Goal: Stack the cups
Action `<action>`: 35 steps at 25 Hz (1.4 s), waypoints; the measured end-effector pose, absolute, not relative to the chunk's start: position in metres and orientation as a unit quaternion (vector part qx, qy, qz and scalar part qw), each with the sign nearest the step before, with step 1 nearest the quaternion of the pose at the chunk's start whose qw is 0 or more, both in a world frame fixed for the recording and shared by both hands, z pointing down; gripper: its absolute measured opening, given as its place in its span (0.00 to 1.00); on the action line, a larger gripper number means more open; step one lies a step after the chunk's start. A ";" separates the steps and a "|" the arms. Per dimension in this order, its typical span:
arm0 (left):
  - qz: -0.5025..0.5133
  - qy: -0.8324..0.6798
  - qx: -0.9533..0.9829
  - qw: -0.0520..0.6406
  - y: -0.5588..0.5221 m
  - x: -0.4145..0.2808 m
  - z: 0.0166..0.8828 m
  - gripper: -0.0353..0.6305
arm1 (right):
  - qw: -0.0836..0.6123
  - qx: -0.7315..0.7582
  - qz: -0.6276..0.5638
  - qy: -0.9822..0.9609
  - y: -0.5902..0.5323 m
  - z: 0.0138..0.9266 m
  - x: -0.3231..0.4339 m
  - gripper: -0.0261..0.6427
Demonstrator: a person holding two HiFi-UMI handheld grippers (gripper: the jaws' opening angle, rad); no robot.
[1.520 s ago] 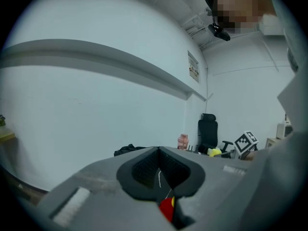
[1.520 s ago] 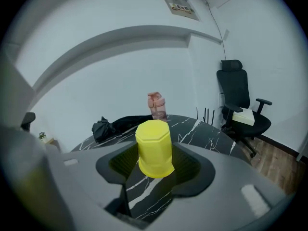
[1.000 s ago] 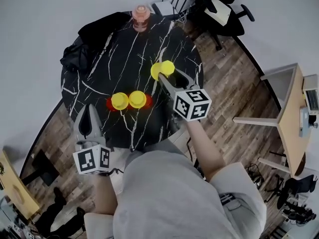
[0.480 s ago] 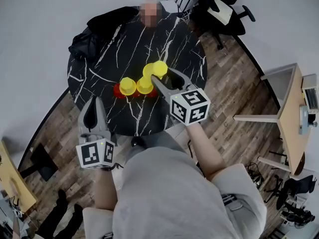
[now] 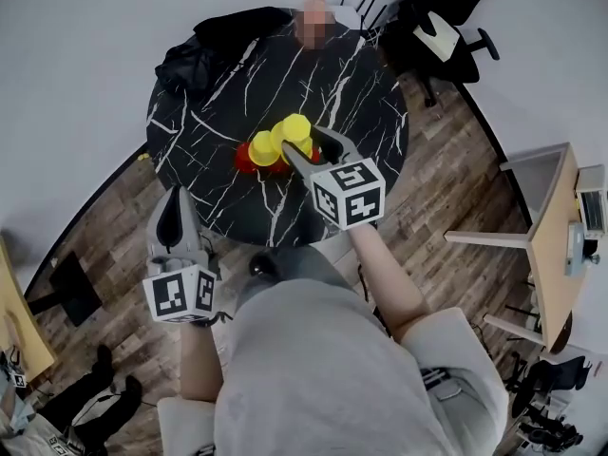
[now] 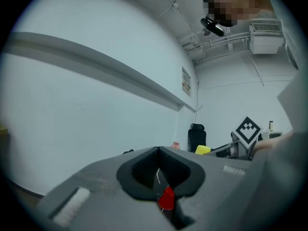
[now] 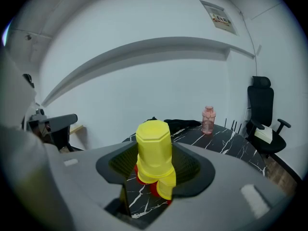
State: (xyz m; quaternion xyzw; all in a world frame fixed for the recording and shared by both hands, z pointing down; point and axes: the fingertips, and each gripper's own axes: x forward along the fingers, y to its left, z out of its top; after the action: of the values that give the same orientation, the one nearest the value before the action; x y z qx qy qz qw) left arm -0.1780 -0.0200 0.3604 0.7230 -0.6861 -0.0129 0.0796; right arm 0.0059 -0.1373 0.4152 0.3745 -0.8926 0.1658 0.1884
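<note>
- A second earlier the right claw (image 5: 302, 141) had carried its yellow cup (image 5: 296, 127) well out at 3 o'clock from the standing yellow cups (image 5: 264, 148). By this moment it had brought the cup right up to them, over the right-hand one of the pair.
- To my eye the approach was all but done. What remained was to lower the cup squarely and let go.
- The right claw was grasping that cup by its sides, jaws spread wide around it, the cup mouth-down and angled a little towards the table (image 5: 370, 93).
- The left claw (image 5: 175, 207) was clenched on nothing, held level off the table's 7 o'clock edge — no part in the stacking just then.
- Every yellow cup stood upside down, so nothing could sit in any of them.
- A red rim (image 5: 244, 160) showed at their feet — likely red cups underneath, though I could not be sure.
- A pink bottle (image 7: 208, 119) stood at the table's 12 o'clock edge, apart from the cups. Whether it held anything I could not tell.
</note>
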 end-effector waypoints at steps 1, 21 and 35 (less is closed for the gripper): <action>-0.013 -0.691 0.719 0.081 -0.016 -0.182 0.361 0.06 | 0.195 0.375 0.164 -0.891 -0.137 0.418 0.003 0.37; -0.015 -0.714 0.695 0.083 0.006 -0.216 0.364 0.06 | 0.238 0.388 0.171 -0.874 -0.142 0.442 -0.011 0.38; -0.020 -0.696 0.715 0.069 -0.005 -0.208 0.353 0.06 | 0.168 0.405 0.165 -0.883 -0.130 0.410 0.002 0.37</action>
State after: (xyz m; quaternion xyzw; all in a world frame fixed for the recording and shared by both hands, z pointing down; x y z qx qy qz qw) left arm -0.2079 -0.0051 0.3529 0.7147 -0.6958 -0.0199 0.0685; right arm 0.0019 -0.1301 0.4102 0.4051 -0.8835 0.1649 0.1679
